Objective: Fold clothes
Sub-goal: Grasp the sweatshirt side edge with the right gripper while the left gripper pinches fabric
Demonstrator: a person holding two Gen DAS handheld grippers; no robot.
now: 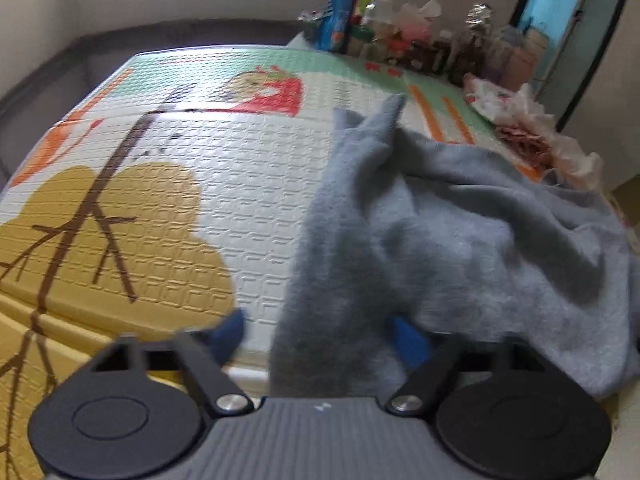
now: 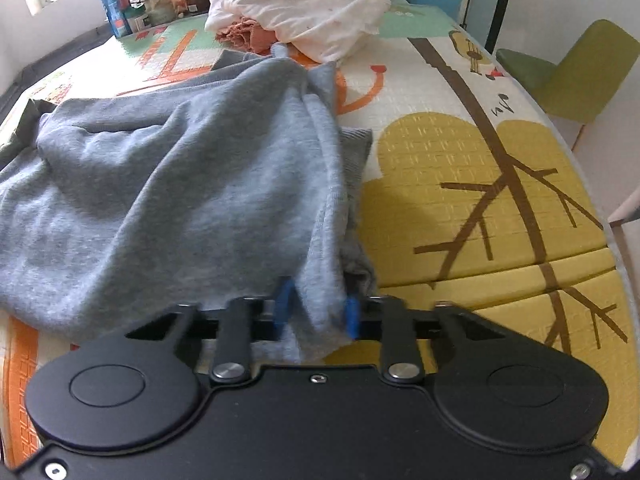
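Observation:
A grey sweater (image 1: 460,240) lies rumpled on the patterned play mat (image 1: 200,184); it also shows in the right wrist view (image 2: 180,184). My left gripper (image 1: 320,336) is open, its blue fingertips (image 1: 228,336) wide apart, with a fold of the sweater draped between them. My right gripper (image 2: 318,308) is shut on the sweater's near edge, the cloth bunched between its blue fingertips (image 2: 352,316) and lifted a little off the mat (image 2: 480,184).
A pile of white and rust-coloured clothes (image 2: 296,20) lies at the far side of the mat. Bottles, cans and jars (image 1: 400,44) crowd the far edge. A green chair (image 2: 572,76) stands to the right.

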